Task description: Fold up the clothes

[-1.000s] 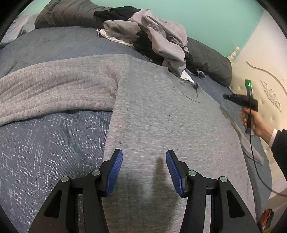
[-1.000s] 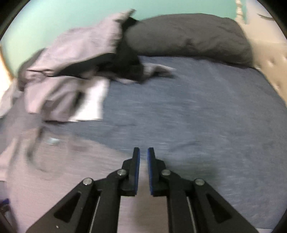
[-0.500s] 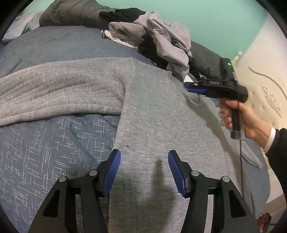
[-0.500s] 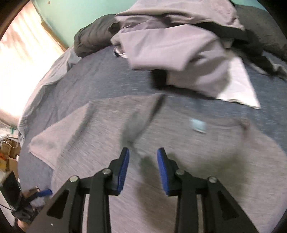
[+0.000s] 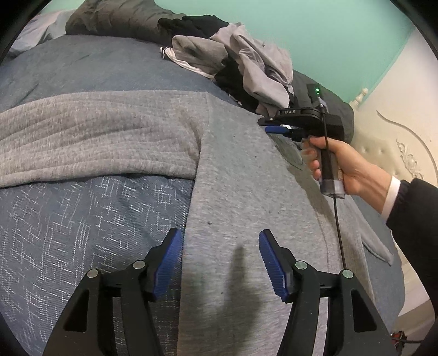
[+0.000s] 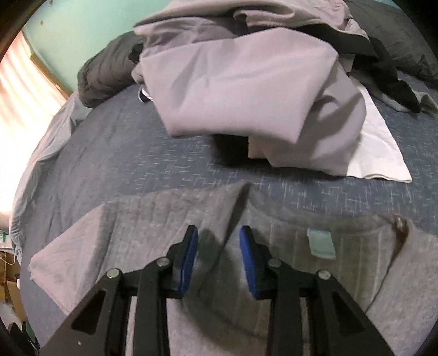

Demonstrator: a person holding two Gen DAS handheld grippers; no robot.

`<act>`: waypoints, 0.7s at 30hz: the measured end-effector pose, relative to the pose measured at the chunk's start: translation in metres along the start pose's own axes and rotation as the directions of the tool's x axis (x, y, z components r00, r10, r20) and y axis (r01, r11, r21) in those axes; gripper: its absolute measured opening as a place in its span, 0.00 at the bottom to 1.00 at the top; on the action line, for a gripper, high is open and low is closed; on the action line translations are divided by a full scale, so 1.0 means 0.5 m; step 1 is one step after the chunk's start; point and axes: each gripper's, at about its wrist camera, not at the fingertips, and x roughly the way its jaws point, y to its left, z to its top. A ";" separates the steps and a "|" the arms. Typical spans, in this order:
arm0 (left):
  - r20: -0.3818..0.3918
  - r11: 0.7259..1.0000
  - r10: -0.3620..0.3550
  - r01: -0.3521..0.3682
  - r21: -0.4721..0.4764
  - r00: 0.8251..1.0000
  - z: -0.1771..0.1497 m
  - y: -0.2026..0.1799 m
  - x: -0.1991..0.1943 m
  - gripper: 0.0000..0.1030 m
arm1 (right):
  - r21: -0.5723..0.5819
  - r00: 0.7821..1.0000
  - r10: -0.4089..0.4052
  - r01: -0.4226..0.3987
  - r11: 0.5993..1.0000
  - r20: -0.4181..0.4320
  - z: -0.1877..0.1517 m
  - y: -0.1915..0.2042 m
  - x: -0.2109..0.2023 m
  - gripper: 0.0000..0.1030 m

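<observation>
A bed (image 5: 82,219) with a blue-grey patterned cover stands against a mint-green wall (image 5: 342,32); a cream headboard (image 5: 397,142) closes its right end. The landmark is the grey sweatshirt (image 5: 246,191), laid flat across the cover.

Left of the sweatshirt body, its ribbed sleeve (image 5: 95,142) extends sideways over the cover. The left tongs (image 5: 220,263) hover over the lower body of the sweatshirt, near its left edge. Their jaws are spread and have just been opening; only flat fabric lies beneath the gap, and the pads do not press it.

Behind the sweatshirt lies a heap of unfolded clothes (image 5: 246,63), grey, black and white, with dark pillows (image 5: 115,19) beyond.

At the collar end of the sweatshirt, a hand (image 5: 342,167) holds the right tongs (image 6: 218,257). Their jaws stand narrowly apart over the shoulder seam beside the collar, where a pale blue label (image 6: 320,243) shows; they have just been closing, gripping nothing.
</observation>
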 end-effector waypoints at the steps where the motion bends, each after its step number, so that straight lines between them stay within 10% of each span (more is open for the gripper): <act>1: 0.004 1.000 0.000 0.000 -0.002 1.000 0.001 0.002 -0.002 0.61 | -0.004 1.000 0.006 -0.006 1.000 0.002 0.003 0.002 0.005 0.16; 13: 0.025 1.000 -0.014 0.015 -0.014 1.000 -0.001 0.007 -0.019 0.62 | -0.216 0.973 -0.209 0.225 0.950 0.093 0.030 0.070 -0.006 0.02; 21: 0.024 1.000 -0.021 0.021 -0.015 0.999 -0.003 0.007 -0.020 0.62 | -0.123 0.988 -0.146 0.151 0.981 0.052 0.040 0.042 0.020 0.04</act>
